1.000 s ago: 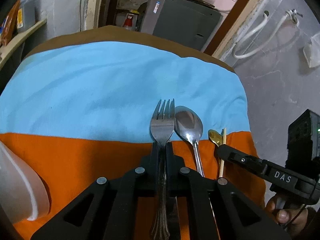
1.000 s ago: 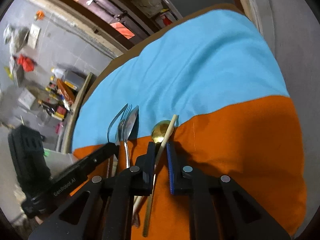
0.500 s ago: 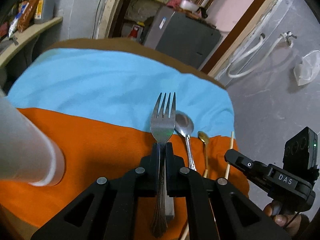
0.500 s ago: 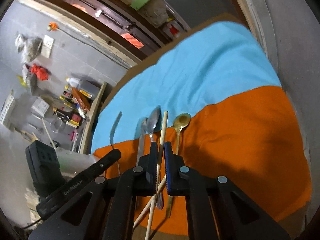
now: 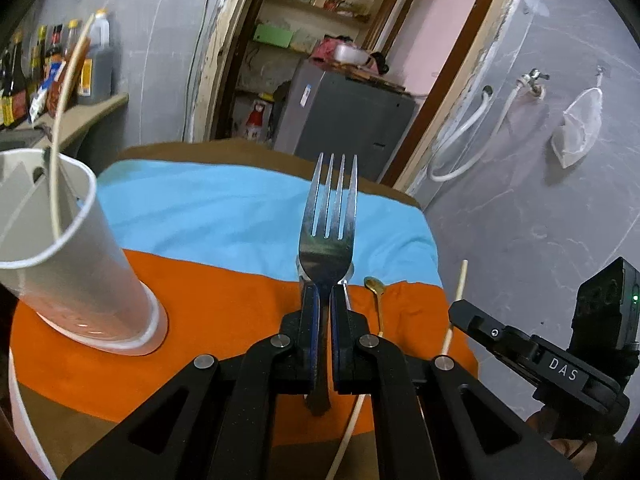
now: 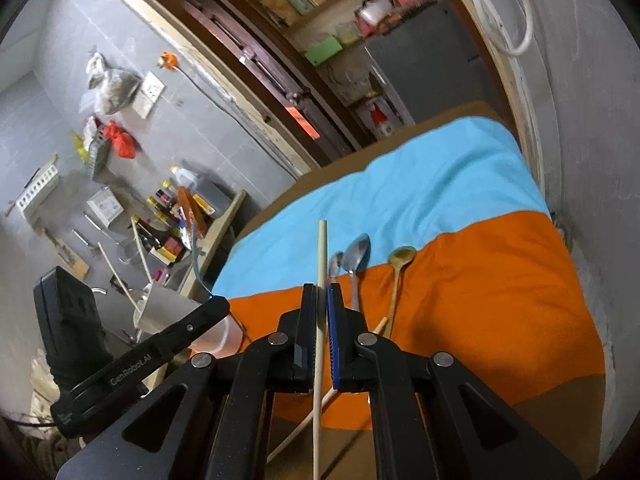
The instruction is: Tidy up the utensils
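Both tools have lifted off the table: left gripper point(image 5: 325, 300) clenches the fork point(image 5: 329, 216), right gripper point(image 6: 320, 304) a chopstick point(image 6: 321, 264). Either could snag the cup point(image 5: 76, 248) rim near the left edge and tip it.

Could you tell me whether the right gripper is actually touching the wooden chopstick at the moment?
Touching. In the right wrist view the right gripper has both pads closed against the wooden chopstick, which juts out beyond the fingertips, lifted off the orange cloth.

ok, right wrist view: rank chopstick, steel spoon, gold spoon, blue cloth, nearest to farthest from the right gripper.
1. Chopstick: clamped in the right gripper.
2. Steel spoon: just right, on orange cloth.
3. Gold spoon: farther right.
4. Blue cloth: beyond.
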A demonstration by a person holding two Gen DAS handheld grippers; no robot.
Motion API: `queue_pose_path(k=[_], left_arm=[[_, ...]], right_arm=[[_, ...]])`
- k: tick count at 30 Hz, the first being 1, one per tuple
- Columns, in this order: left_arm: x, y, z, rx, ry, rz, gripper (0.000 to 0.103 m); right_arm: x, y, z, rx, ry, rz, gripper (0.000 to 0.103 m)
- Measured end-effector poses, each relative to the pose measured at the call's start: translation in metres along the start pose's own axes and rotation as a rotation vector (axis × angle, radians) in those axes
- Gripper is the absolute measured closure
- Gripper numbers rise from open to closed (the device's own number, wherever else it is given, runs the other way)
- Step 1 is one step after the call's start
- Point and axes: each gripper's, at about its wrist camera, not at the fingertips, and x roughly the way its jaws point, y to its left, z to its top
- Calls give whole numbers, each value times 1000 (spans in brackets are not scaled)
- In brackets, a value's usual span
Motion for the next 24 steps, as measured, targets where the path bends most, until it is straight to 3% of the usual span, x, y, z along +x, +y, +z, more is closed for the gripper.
queue_pose_path(k=[6,11,14,16,18,24], left_arm=[[-19,-4,0,39,-48,-3,103],[-26,-1,1,65,-51,-17,103],[-19,4,-2,69,-13,-11,103],[-14,10,-6,57,16,-17,103],[-5,16,-9,39,48,-16,103],[16,31,-15,-19,125,-12,103]], right_arm=[[-12,16,-4,-37,-38,-4,99],[-5,19,-11,-42,-13,-63,99],[6,7,-18,-16,23,-190,96],[12,-7,-21,27,54,-250,88],[18,-19,-24,75,88,-258,74],[37,-31,-27,83,147,-273,74]])
